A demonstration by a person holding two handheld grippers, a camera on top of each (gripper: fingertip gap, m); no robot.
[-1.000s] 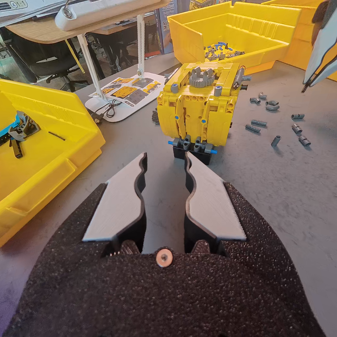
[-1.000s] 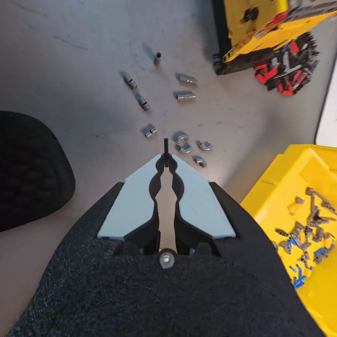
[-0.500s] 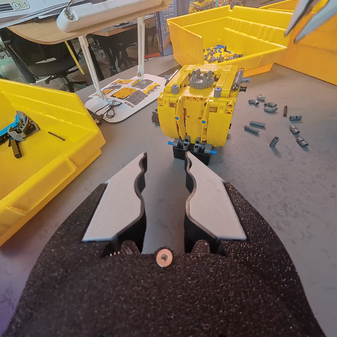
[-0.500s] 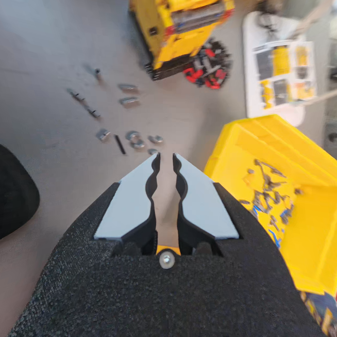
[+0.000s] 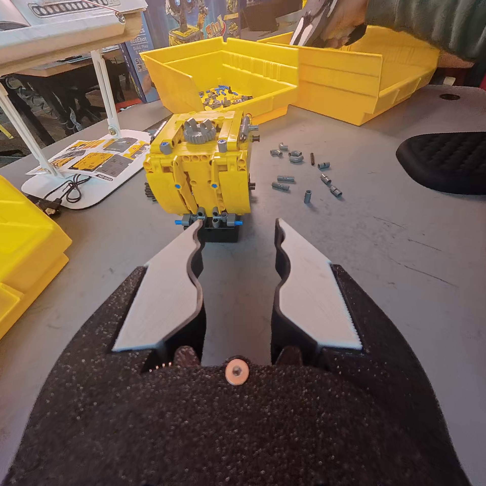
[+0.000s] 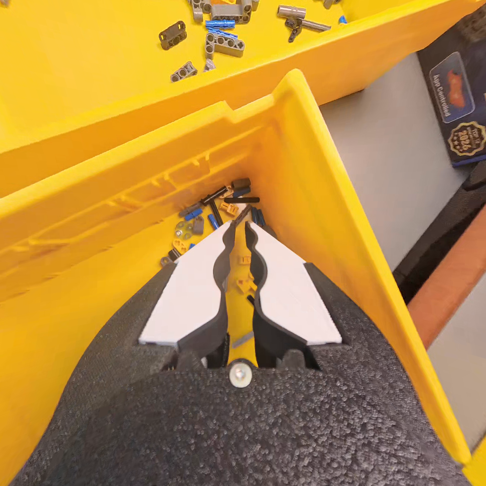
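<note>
My left gripper [image 5: 238, 223] is open and empty, low over the grey table, its tips just short of a yellow brick-built model [image 5: 200, 171] on a black base. Right of the model lie several small grey connectors [image 5: 302, 171] and a short black axle [image 5: 312, 159]. My right gripper [image 6: 239, 223] is open by a narrow gap and points down into the corner of a yellow bin [image 6: 310, 163], over a heap of small loose parts [image 6: 218, 210]. A dark thin rod [image 6: 243, 214] lies just beyond its tips. In the left wrist view the right gripper [image 5: 307, 23] shows at the top, held by a hand.
Two yellow bins [image 5: 342, 76] stand behind the model, another [image 5: 26, 244] at the left. A white lamp base [image 5: 86, 181] carries an instruction sheet [image 5: 105, 157]. A black pad [image 5: 447, 163] lies at the right. A second bin [image 6: 105, 65] holds grey and blue parts. There is about 50 cm between the tips of the two grippers. My right gripper is the nearer one to the dark thin rod [image 6: 243, 214]: about 4 cm, against 50 cm.
My right gripper let go of the black axle beside the grey connectors, then swung away into the yellow bin's corner. My left gripper has opened a little wider.
</note>
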